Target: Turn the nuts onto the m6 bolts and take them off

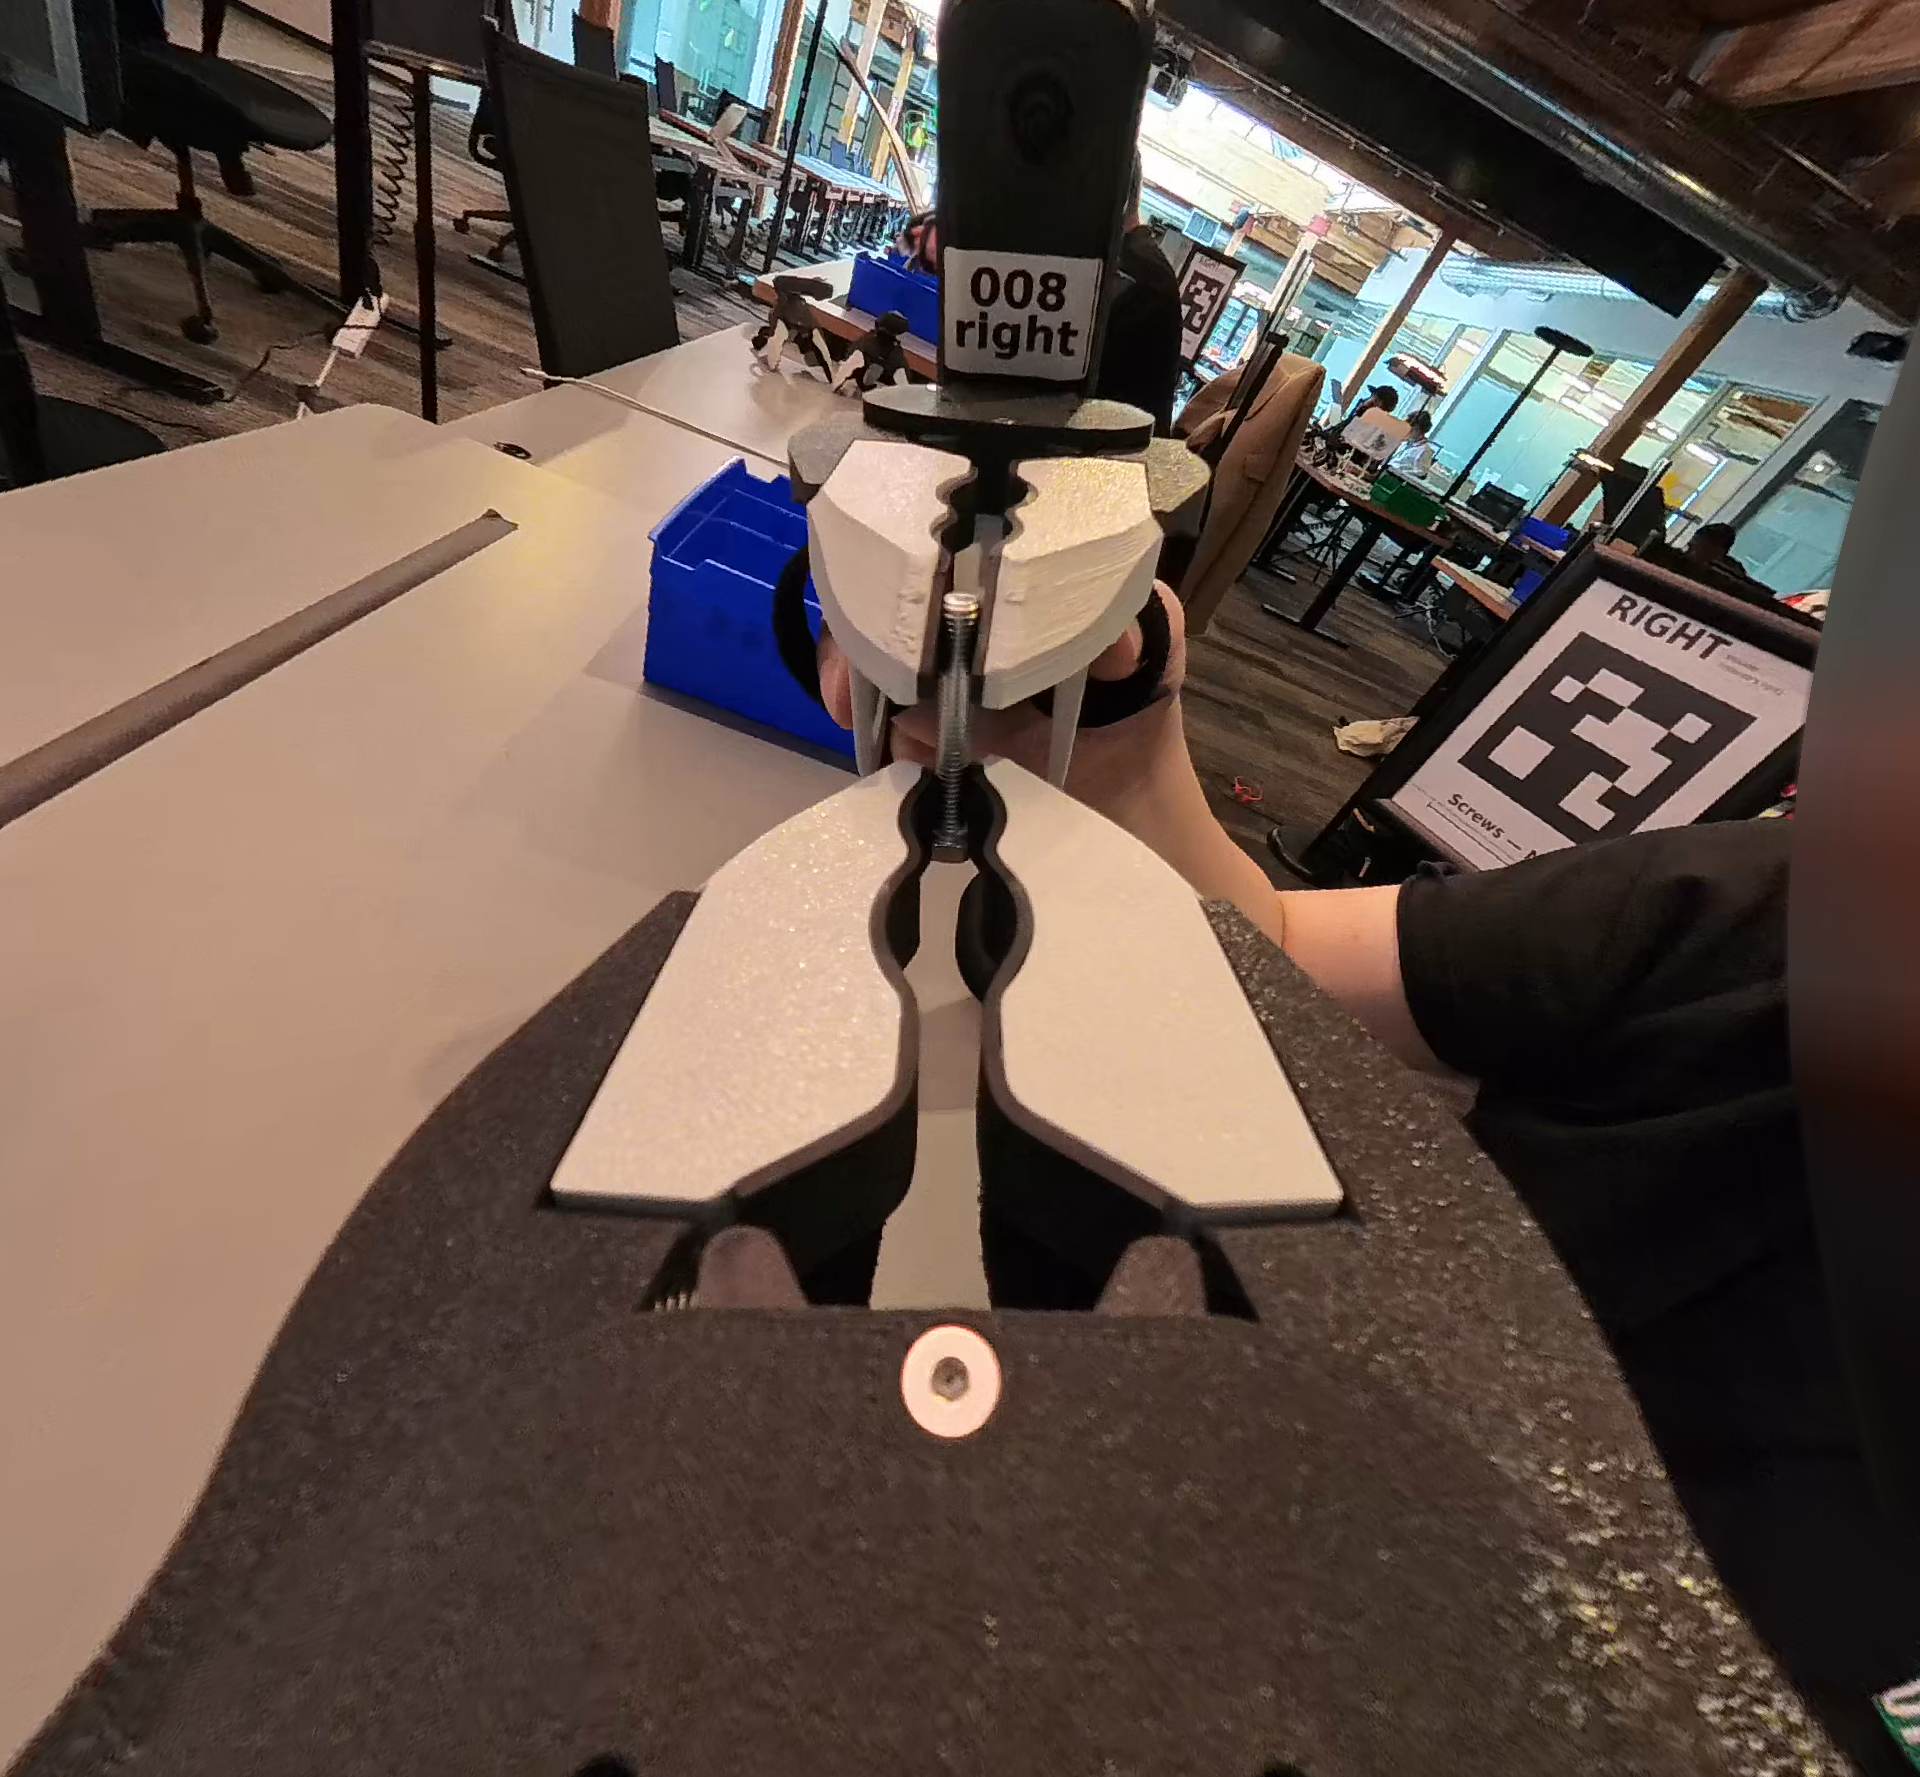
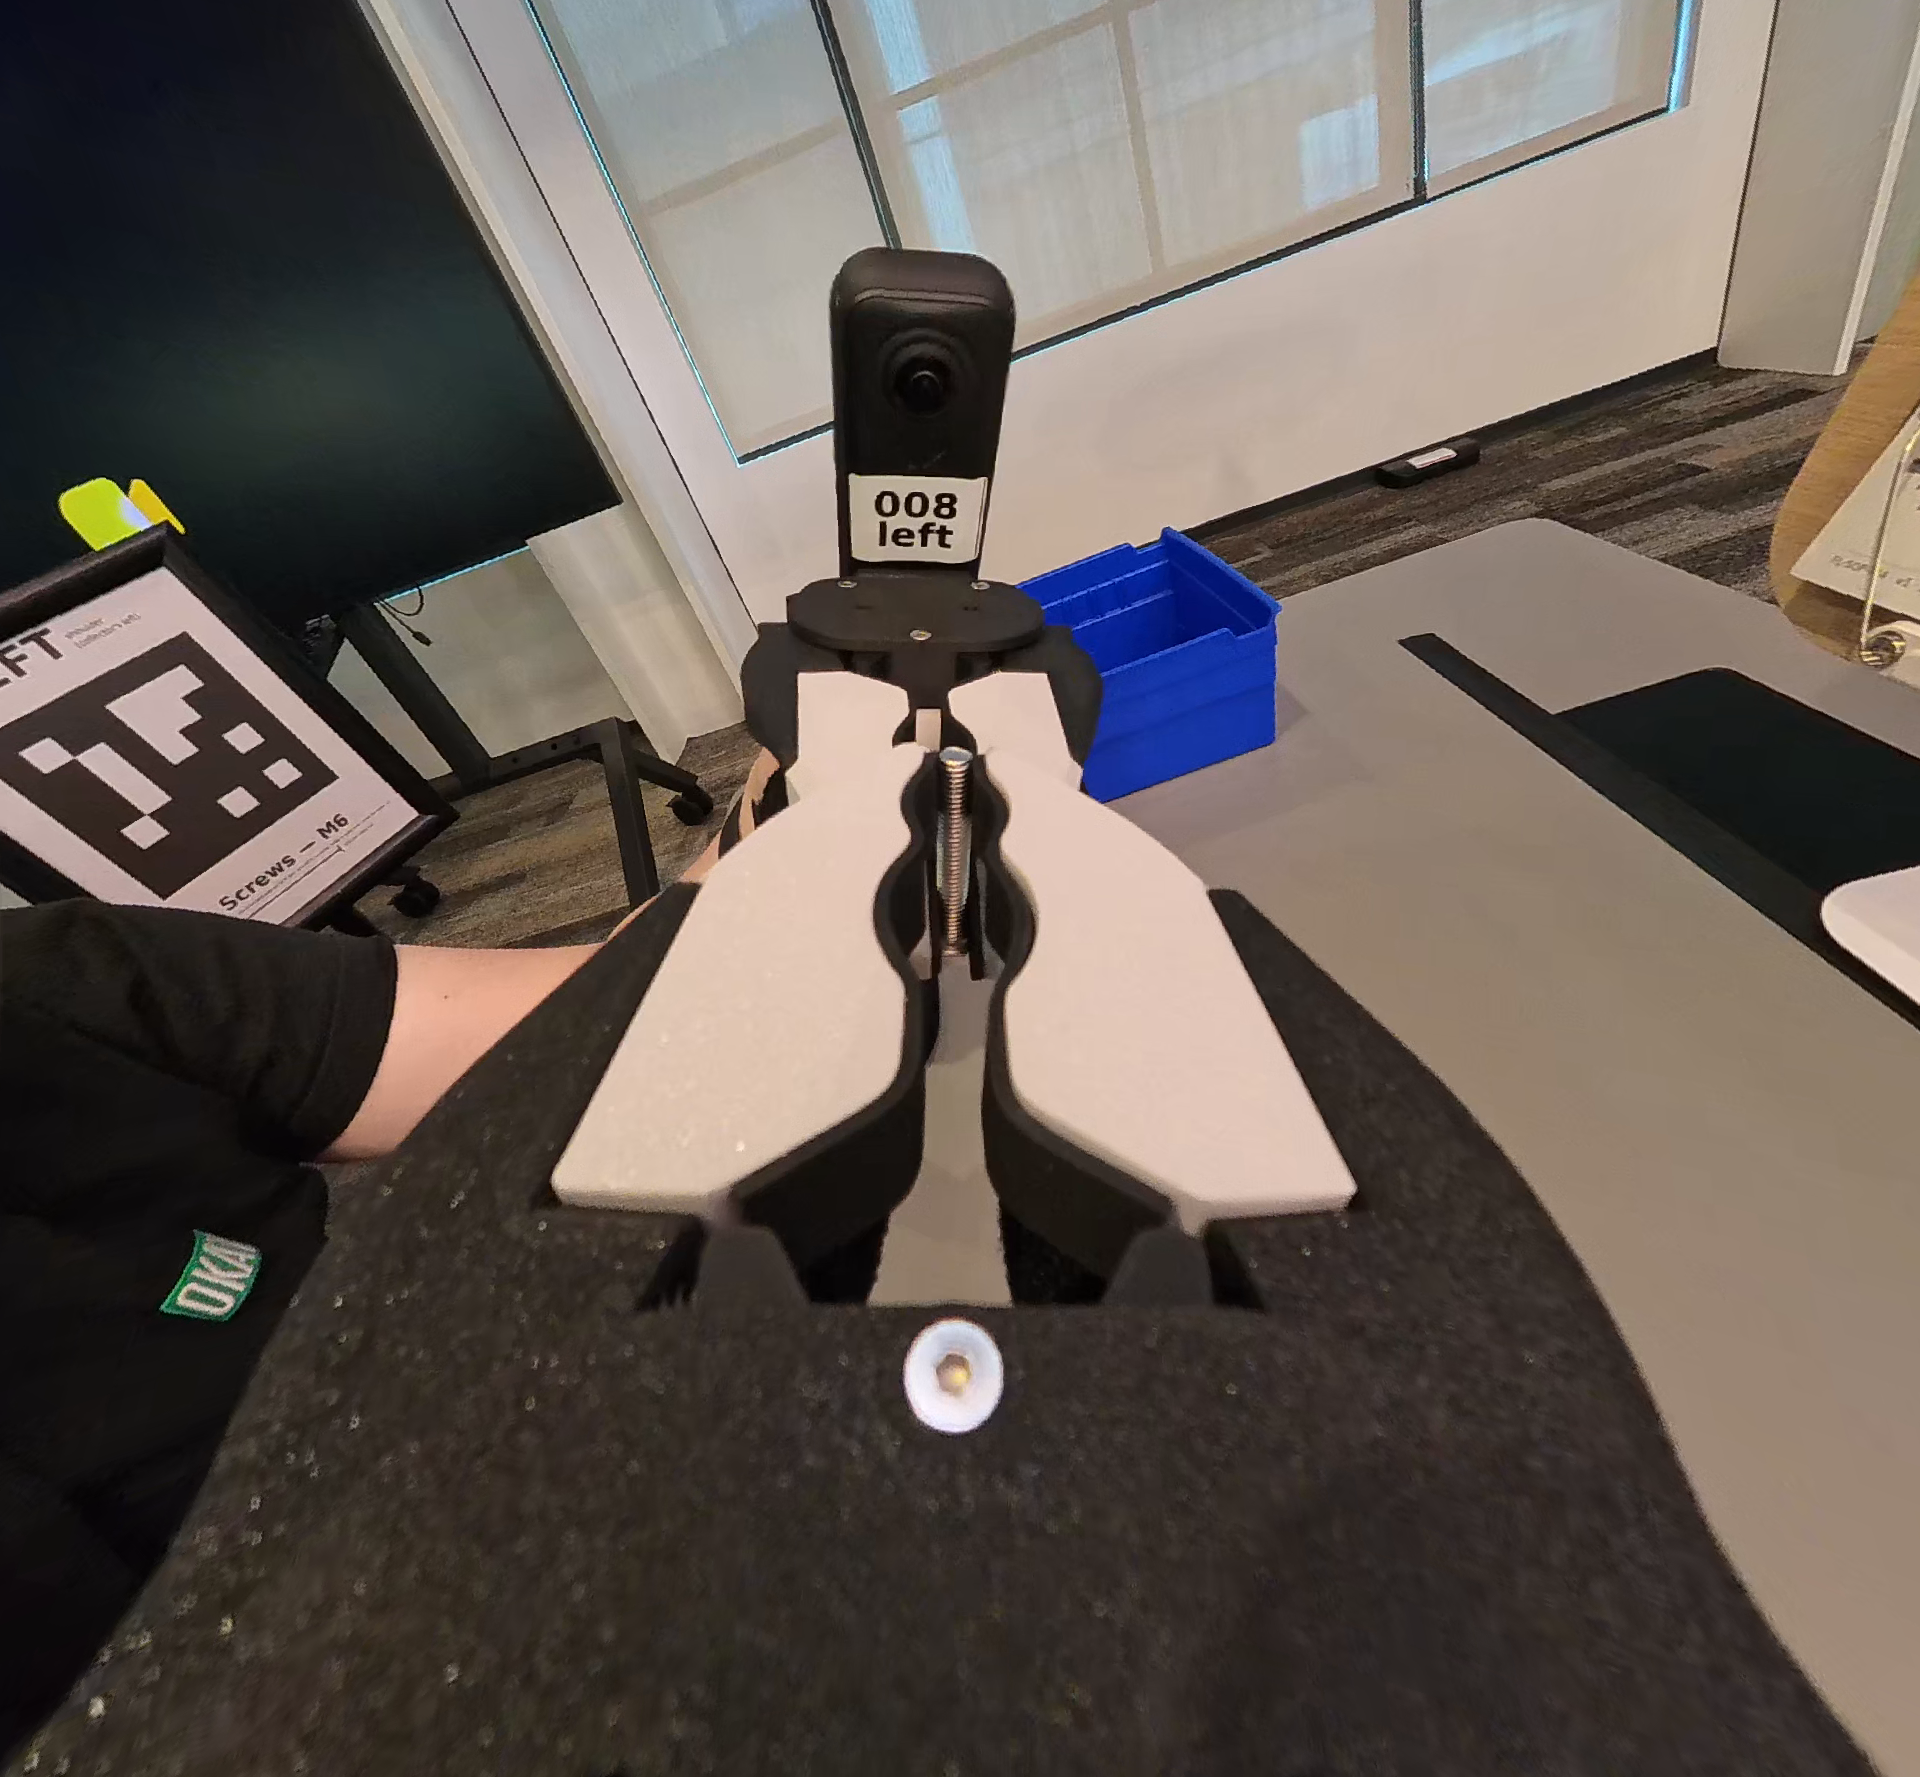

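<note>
Left tongs (image 1: pixel 951 828) pinch the nut (image 1: pixel 948 844) on the M6 bolt (image 1: pixel 956 709); right tongs (image 2: pixel 951 896) clamp the bolt shank, midair above the table (image 1: pixel 312 792). I judge: keep axes aligned, twist gently, avoid cross-threading.

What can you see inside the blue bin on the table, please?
The blue bin shows only bare blue inner walls and ridges in the right wrist view. Its floor is hidden by its front wall and the left gripper, so any nuts or bolts there cannot be seen.

left gripper (image 1: pixel 951 818): closed, level, facing right | right gripper (image 2: pixel 951 854): closed, tips meeting left's
</note>
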{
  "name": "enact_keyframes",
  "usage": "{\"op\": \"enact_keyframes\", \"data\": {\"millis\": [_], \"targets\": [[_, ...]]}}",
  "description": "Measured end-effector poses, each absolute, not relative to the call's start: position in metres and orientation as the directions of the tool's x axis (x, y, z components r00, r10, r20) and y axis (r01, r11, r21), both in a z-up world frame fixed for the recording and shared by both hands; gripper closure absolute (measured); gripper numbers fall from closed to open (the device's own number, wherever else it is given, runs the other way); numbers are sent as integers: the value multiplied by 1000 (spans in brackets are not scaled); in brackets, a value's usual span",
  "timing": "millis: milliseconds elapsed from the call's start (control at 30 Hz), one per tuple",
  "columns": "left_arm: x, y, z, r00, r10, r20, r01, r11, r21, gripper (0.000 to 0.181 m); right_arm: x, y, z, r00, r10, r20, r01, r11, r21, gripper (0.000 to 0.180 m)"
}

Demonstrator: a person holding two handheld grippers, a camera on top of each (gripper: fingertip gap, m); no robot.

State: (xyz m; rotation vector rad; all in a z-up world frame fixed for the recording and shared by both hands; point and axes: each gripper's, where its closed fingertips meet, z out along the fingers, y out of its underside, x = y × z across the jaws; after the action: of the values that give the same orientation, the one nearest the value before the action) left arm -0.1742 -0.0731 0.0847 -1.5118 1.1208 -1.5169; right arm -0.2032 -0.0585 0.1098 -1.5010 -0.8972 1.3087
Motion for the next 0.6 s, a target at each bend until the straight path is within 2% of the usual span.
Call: {"op": "enact_keyframes", "data": {"millis": [100,133,200,233,300,367,433,500,600], "targets": [[-175,-72,86,-64,-926,372,-81,-367,-927,176,-204,-58,112,175,937,-302,-56,-297,-953,175],[-176,-72,87,-65,-927,369,-76,-364,-928,176,-203,-58,113,180,941,-286,-54,-281,-958,170],[-180,-69,90,-53,-936,347,-61,-344,-937,176,-194,-55,116,235,944,-233,-22,-235,-972,146],[-183,-67,91,-44,-942,332,-55,-330,-943,176,-183,-52,118,282,942,-181,-4,-188,-982,145],[-192,-59,92,-1,-951,310,-48,-309,-950,176,-158,-47,117,361,931,-55,66,-84,-994,154],[-204,-46,90,80,-959,272,-53,-277,-960,176,-143,-50,95,342,940,16,202,-57,-978,164],[-216,-35,89,151,-963,223,-64,-235,-970,176,-136,-51,45,291,954,69,444,-71,-893,165],[-227,-25,87,214,-959,187,-77,-208,-975,176,-131,-45,-12,237,959,158,683,-49,-729,165],[-240,-14,84,267,-949,169,-87,-198,-976,176,-143,-52,-79,117,989,85,861,-58,-505,173]]}}
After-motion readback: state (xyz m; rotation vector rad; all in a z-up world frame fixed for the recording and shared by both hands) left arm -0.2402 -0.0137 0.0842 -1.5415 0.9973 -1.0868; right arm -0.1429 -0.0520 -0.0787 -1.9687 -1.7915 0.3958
